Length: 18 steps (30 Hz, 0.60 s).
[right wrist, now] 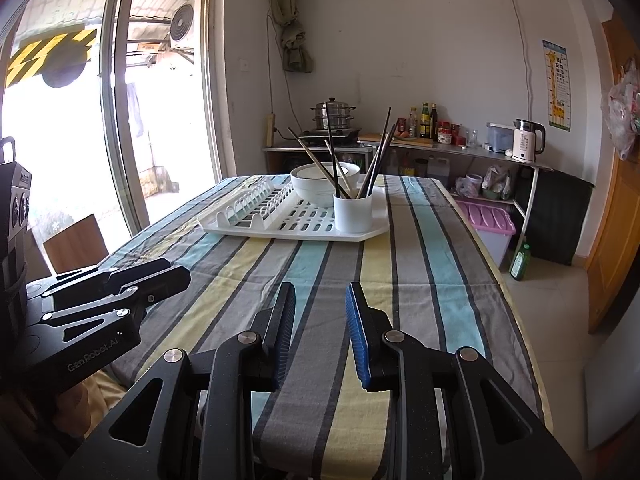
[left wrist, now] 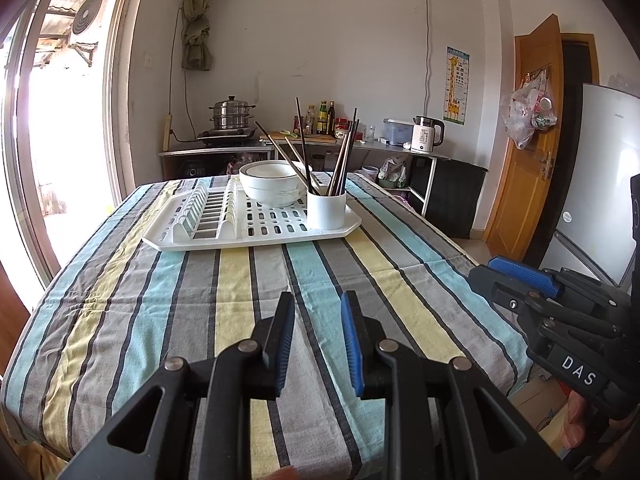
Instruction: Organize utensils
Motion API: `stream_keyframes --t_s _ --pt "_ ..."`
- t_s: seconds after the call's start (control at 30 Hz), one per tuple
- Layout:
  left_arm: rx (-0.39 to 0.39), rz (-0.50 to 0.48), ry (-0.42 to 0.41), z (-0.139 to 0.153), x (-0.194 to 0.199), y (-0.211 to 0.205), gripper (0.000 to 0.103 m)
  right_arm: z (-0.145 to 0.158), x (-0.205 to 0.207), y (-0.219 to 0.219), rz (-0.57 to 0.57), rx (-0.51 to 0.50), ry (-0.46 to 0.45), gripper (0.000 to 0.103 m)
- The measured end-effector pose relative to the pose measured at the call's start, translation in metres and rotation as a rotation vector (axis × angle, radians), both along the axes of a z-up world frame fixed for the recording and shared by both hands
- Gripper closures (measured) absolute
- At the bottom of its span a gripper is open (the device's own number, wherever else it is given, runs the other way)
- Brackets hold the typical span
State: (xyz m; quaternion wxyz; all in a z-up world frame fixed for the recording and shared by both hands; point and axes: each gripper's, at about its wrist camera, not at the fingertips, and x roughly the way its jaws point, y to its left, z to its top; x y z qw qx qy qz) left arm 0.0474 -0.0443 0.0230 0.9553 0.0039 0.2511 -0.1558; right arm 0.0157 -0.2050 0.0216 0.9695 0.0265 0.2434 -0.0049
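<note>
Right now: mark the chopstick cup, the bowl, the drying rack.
chopstick cup (left wrist: 326,210), left wrist view, front wall.
bowl (left wrist: 266,196), left wrist view, outer side.
drying rack (right wrist: 296,222), right wrist view, slotted floor.

walls: white | left: bright sliding glass door (left wrist: 60,128) | right: wooden door (left wrist: 528,140) | far: counter (right wrist: 400,146)

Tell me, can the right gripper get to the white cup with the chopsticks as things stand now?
Probably yes. The right gripper is open and empty, and only bare striped tablecloth lies between it and the white cup at the near corner of the drying rack.
</note>
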Motion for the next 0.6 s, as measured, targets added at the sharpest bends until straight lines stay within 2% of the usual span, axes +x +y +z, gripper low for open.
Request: stream_keyframes --t_s 0.6 --pt "0.000 0.006 0.003 -0.0019 0.0002 0.0001 0.077 -0.0012 -0.0006 0.0011 0.005 -0.003 0.001 0.076"
